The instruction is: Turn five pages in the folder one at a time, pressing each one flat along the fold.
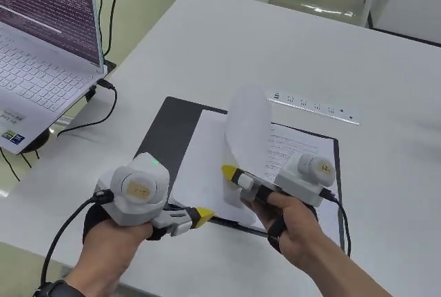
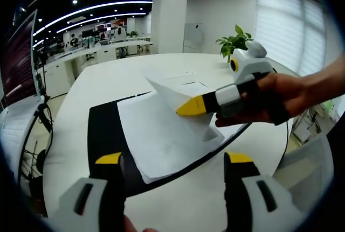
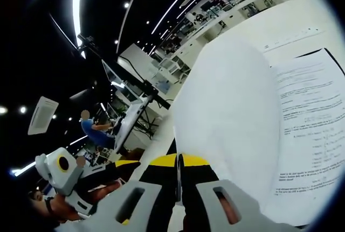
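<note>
Right gripper (image 1: 233,173): jaws pinched on page (image 1: 248,128), held up for swing left across folder (image 1: 169,131); left gripper (image 2: 172,159): jaws wide, empty, poised for fold press

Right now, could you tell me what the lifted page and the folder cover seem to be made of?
The lifted page looks like thin matte white paper: it curls softly where the right tongs pinch it. The folder cover looks like dark matte plastic, possibly coated card.

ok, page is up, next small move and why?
Probably swing the right gripper left across the folder to lay the page down: it's shut on the page's edge, the page stands curled, and the open left gripper hovers nearby.
</note>
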Motion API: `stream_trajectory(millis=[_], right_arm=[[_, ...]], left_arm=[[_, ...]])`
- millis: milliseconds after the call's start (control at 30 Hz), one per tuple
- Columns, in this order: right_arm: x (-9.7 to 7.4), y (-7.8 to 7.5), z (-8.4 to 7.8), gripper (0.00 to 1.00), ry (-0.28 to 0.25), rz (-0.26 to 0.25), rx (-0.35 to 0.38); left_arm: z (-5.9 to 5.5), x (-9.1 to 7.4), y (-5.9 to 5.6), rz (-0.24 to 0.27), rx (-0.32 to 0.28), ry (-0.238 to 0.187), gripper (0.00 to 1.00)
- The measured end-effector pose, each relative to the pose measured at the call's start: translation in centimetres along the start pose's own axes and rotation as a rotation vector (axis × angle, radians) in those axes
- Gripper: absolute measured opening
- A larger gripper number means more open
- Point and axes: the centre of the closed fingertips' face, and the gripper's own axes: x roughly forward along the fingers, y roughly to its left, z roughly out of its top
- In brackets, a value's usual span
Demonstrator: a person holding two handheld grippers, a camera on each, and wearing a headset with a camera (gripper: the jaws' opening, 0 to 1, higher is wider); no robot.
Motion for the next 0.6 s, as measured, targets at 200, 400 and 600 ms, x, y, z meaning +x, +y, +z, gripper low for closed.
stream_trajectory(millis=[200,400,600], right_arm=[[1.2,0.4,-1.1,0.0,0.029,0.015,0.008],[2.4,0.7,-1.7,0.0,0.045,0.022,0.025],[3.7,0.1,-2.5,0.0,0.065,0.016,0.047]], left_arm=[[-0.6,0.0,0.1,0.002,-0.011,0.009,0.75],[-1.1,-0.1,0.5,0.012,-0.025,0.011,0.74],[-2.0,-0.1,0.8,0.016,-0.046,0.025,0.74]])
